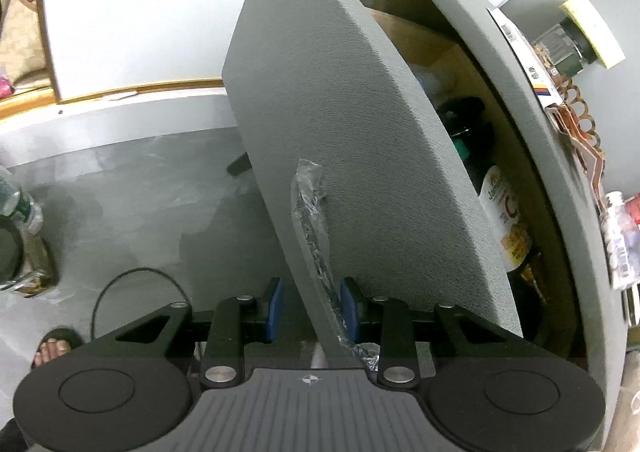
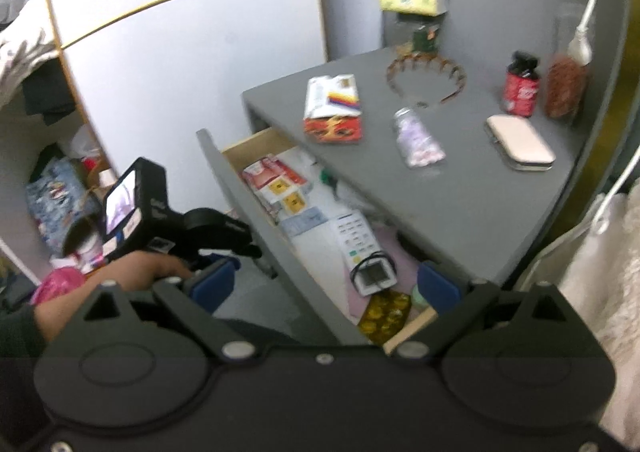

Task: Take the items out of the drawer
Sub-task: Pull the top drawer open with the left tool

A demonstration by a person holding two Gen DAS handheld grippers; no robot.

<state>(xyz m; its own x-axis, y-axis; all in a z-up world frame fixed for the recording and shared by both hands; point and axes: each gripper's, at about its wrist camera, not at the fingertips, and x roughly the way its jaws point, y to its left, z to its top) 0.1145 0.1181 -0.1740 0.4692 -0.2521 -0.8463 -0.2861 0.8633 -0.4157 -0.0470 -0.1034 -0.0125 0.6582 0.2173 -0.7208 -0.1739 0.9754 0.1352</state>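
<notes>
Left gripper (image 1: 310, 310) jaws clasp one drawer (image 1: 352, 155) front; right gripper (image 2: 324, 288) jaws gape

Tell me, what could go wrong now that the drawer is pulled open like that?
The left gripper grips the drawer front only at its thin top edge, over loose plastic film, so it may slip. The open right gripper hovers over a crowded drawer: the blood pressure monitor, its cord and the yellow blister pack lie close together, so one grab could snag a neighbour.
</notes>
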